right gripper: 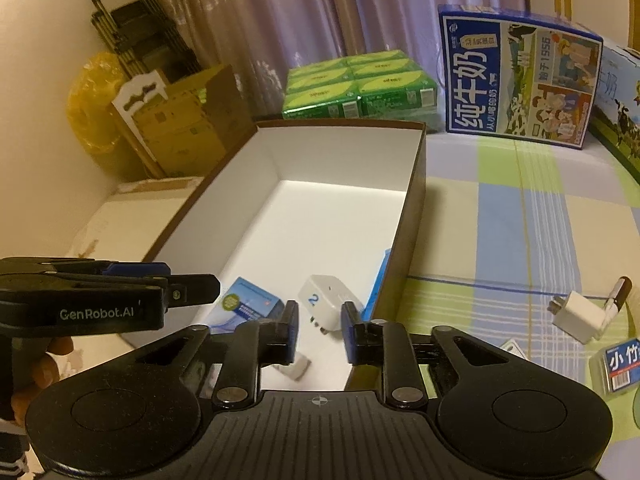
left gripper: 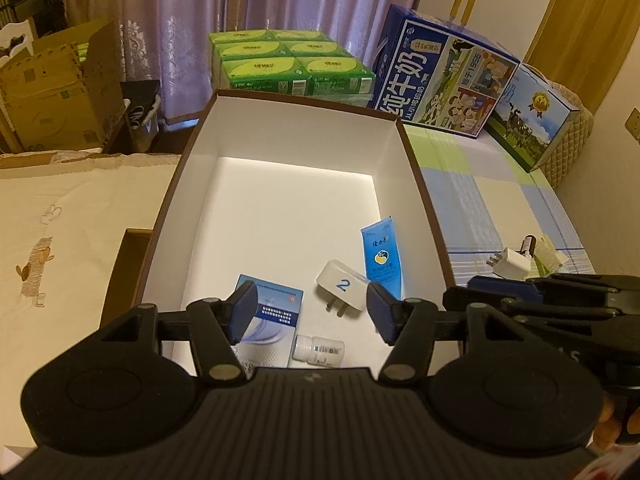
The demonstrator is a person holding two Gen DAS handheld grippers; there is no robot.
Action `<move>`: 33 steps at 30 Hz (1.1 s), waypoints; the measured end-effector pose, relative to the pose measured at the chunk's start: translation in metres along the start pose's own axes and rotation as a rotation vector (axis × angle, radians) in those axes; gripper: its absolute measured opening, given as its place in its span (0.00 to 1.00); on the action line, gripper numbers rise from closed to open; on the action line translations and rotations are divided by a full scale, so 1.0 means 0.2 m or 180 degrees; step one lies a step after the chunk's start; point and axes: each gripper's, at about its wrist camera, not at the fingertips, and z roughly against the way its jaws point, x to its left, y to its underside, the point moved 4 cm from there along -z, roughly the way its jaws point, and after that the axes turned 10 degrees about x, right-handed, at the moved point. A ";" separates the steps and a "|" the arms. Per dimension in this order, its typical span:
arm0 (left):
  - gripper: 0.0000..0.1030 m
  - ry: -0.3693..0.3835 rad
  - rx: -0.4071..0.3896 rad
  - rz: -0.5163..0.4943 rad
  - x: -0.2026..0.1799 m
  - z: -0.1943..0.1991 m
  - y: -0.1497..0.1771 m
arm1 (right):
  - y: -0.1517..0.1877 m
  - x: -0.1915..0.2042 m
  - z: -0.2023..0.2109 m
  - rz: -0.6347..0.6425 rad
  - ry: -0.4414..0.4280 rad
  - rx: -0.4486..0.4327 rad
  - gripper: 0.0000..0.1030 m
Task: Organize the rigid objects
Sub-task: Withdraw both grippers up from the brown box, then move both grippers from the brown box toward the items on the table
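A brown box with a white inside [left gripper: 288,132] [right gripper: 280,152] lies on the bed. In its near end lie a blue-white medicine carton [left gripper: 272,312] [right gripper: 248,300], a white plug marked 2 [left gripper: 342,286] [right gripper: 324,300], a blue tube [left gripper: 382,258] and a small white bottle [left gripper: 318,350]. My left gripper [left gripper: 312,312] is open and empty above them. My right gripper [right gripper: 319,330] is open and empty, just above the plug. A white charger [left gripper: 510,262] [right gripper: 576,316] lies outside on the plaid sheet.
Blue milk cartons [left gripper: 444,76] [right gripper: 516,80] and green tissue packs [left gripper: 288,62] [right gripper: 356,84] stand behind the box. A cardboard box [left gripper: 56,92] stands at left. A small labelled case [right gripper: 618,364] and a dark-capped item [right gripper: 618,294] lie at right.
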 end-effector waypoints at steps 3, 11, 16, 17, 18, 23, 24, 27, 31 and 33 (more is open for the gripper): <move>0.57 -0.0018 -0.0050 -0.0018 -0.04 0.05 0.03 | 0.03 -0.03 0.07 -0.0028 -0.0047 -0.0081 0.46; 0.59 -0.0022 -0.0141 -0.0042 -0.21 0.13 0.10 | 0.12 -0.14 0.24 -0.0014 -0.0178 -0.0213 0.53; 0.59 0.0021 -0.0143 -0.0017 -0.33 0.14 0.17 | 0.17 -0.23 0.32 0.0001 -0.0231 -0.0215 0.54; 0.59 0.0025 -0.0142 -0.0005 -0.35 0.14 0.19 | 0.19 -0.26 0.34 0.0005 -0.0237 -0.0207 0.55; 0.59 0.0024 -0.0141 0.0011 -0.38 0.14 0.20 | 0.20 -0.28 0.35 0.0011 -0.0249 -0.0197 0.55; 0.59 -0.0002 -0.0113 0.0098 -0.49 0.14 0.26 | 0.25 -0.39 0.41 0.0050 -0.0307 -0.0151 0.56; 0.59 -0.0014 -0.0110 0.0116 -0.52 0.14 0.27 | 0.25 -0.42 0.42 0.0062 -0.0320 -0.0142 0.56; 0.59 -0.0041 -0.0094 0.0163 -0.58 0.14 0.29 | 0.27 -0.48 0.46 0.0095 -0.0350 -0.0120 0.57; 0.59 -0.0054 -0.0064 0.0189 -0.68 0.13 0.33 | 0.31 -0.58 0.50 0.0106 -0.0369 -0.0077 0.57; 0.59 -0.0051 -0.0041 0.0192 -0.74 0.12 0.35 | 0.33 -0.63 0.52 0.0104 -0.0353 -0.0039 0.57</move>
